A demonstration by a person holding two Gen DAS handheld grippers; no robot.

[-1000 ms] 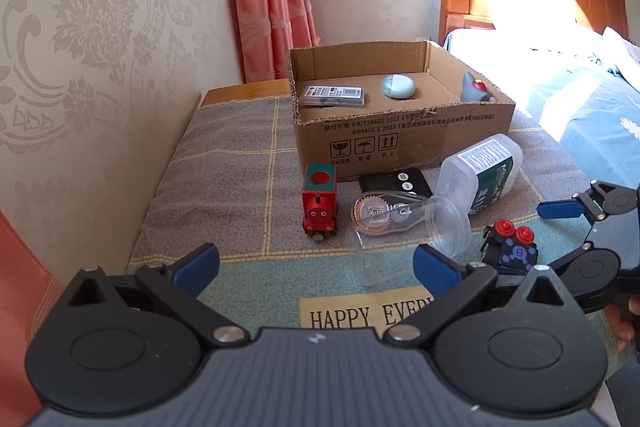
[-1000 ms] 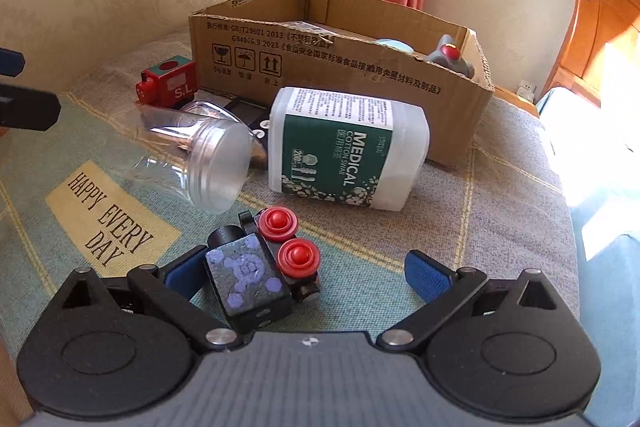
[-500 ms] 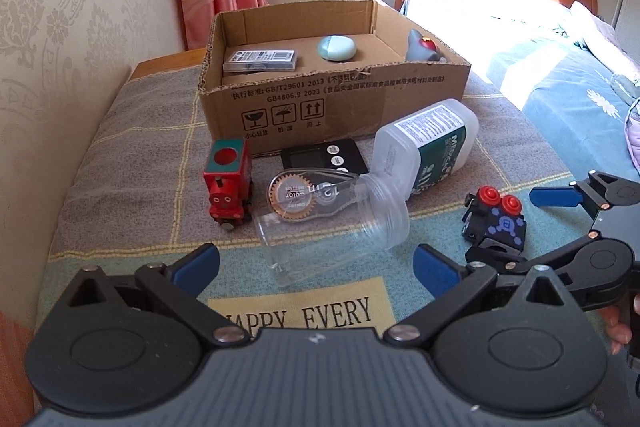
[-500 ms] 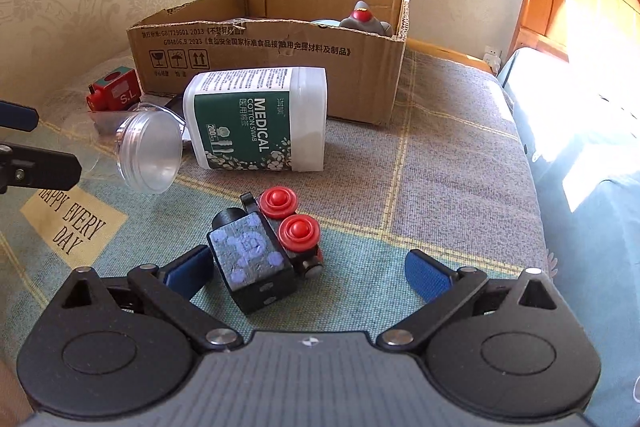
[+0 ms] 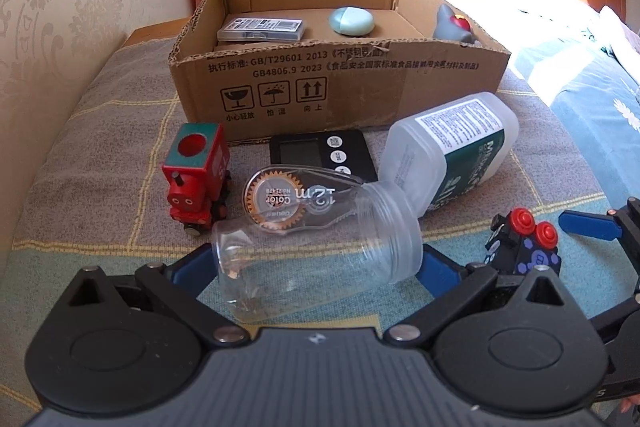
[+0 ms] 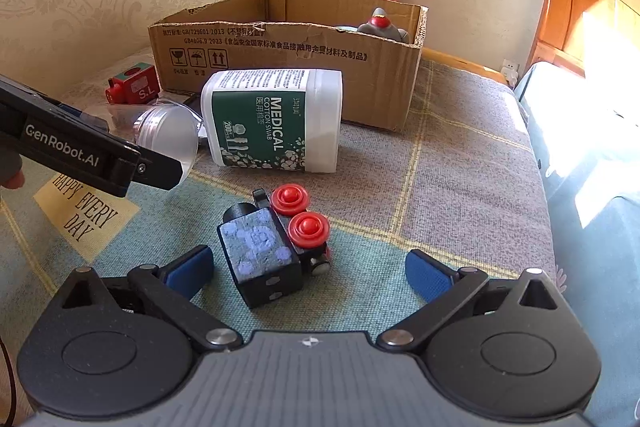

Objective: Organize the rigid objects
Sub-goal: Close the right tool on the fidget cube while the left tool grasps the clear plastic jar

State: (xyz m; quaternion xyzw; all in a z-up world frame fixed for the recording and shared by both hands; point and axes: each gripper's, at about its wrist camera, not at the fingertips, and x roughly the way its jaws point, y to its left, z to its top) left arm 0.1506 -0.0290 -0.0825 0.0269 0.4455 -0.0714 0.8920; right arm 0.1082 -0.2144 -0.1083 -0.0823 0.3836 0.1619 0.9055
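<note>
The left gripper (image 5: 316,267) is spread wide, low in the frame, straddling the clear jar (image 5: 316,255) lying on its side, likely so it can be pinched across its body. The right gripper (image 6: 308,269) is likewise released around the black toy block (image 6: 268,251) at centre. Both point level toward the cardboard box (image 5: 340,83) at upper centre.

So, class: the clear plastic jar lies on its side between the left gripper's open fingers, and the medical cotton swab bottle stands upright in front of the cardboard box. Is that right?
Not quite. The medical cotton swab bottle lies on its side, not upright, as the right wrist view shows. The rest holds: the clear plastic jar lies between the open fingers of the left gripper, in front of the cardboard box.
</note>
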